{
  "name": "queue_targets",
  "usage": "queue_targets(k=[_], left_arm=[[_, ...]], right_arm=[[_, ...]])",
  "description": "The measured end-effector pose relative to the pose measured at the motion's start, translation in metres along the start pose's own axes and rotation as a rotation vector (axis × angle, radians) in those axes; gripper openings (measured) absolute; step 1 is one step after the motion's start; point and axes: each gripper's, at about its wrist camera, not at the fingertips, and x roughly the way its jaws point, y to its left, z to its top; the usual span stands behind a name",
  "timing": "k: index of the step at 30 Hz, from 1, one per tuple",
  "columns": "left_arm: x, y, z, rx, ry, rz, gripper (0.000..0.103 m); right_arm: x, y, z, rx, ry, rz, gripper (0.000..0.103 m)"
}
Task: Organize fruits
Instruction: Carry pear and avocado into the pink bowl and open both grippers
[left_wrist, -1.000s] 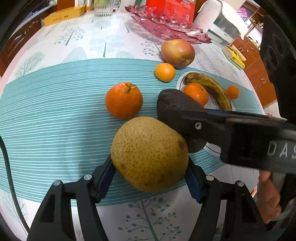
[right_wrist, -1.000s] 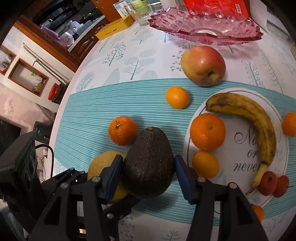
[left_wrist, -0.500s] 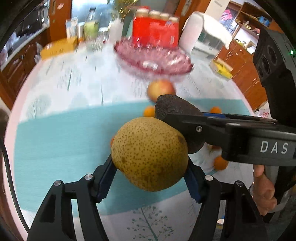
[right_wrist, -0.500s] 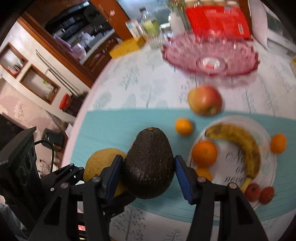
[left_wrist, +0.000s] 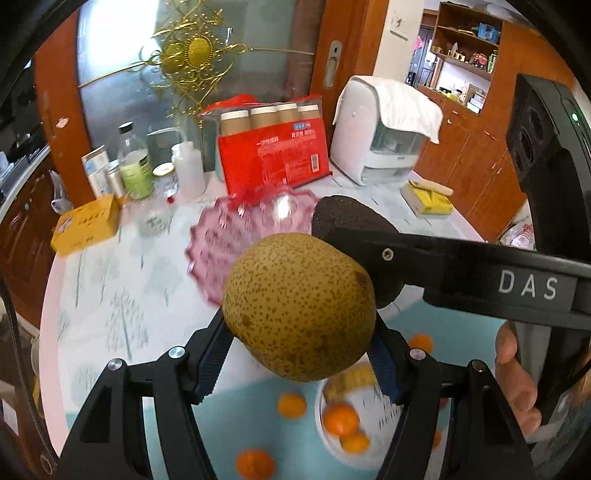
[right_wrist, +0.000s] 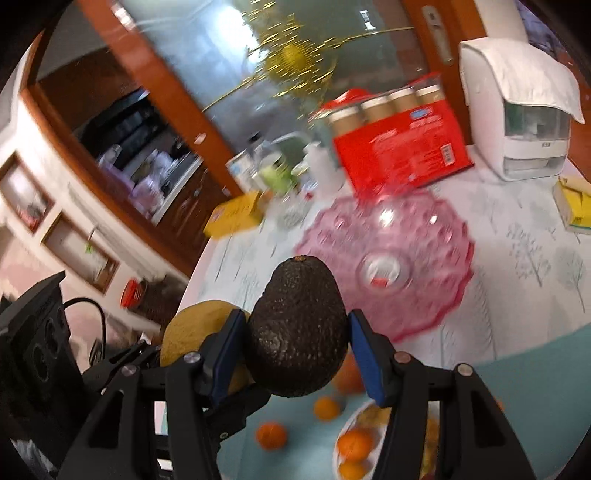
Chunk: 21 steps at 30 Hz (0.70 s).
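Observation:
My left gripper (left_wrist: 299, 347) is shut on a speckled yellow-brown pear (left_wrist: 299, 306) and holds it high above the table. My right gripper (right_wrist: 295, 347) is shut on a dark avocado (right_wrist: 299, 328), also lifted; the avocado (left_wrist: 351, 221) shows just right of the pear in the left wrist view. The pear (right_wrist: 195, 332) sits left of the avocado in the right wrist view. A pink glass bowl (right_wrist: 424, 266) stands ahead of both; it also shows in the left wrist view (left_wrist: 236, 236). Below lie loose oranges (left_wrist: 255, 463) and a white plate (left_wrist: 369, 402) with oranges on it.
At the table's back stand a red pack of paper cups (left_wrist: 273, 158), bottles (left_wrist: 136, 162), a yellow box (left_wrist: 88, 225) and a white appliance (left_wrist: 384, 133). A yellow packet (left_wrist: 428, 195) lies at the right. More oranges (right_wrist: 271, 435) lie on the teal runner (right_wrist: 535, 398).
Both grippers have risen with their fruit and tilted up. The plate and oranges have dropped to the bottom of both views, and the pink bowl has come closer.

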Motion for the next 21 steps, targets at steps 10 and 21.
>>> queue_targets(k=[10, 21], left_arm=[[0.143, 0.031, 0.027, -0.112, 0.174, 0.047, 0.067], [0.213, 0.044, 0.018, -0.156, 0.294, 0.07, 0.067]], right_arm=[[0.095, -0.103, 0.027, 0.258, 0.089, -0.093, 0.057], [0.147, -0.107, 0.014, 0.177, 0.174, -0.195, 0.058]])
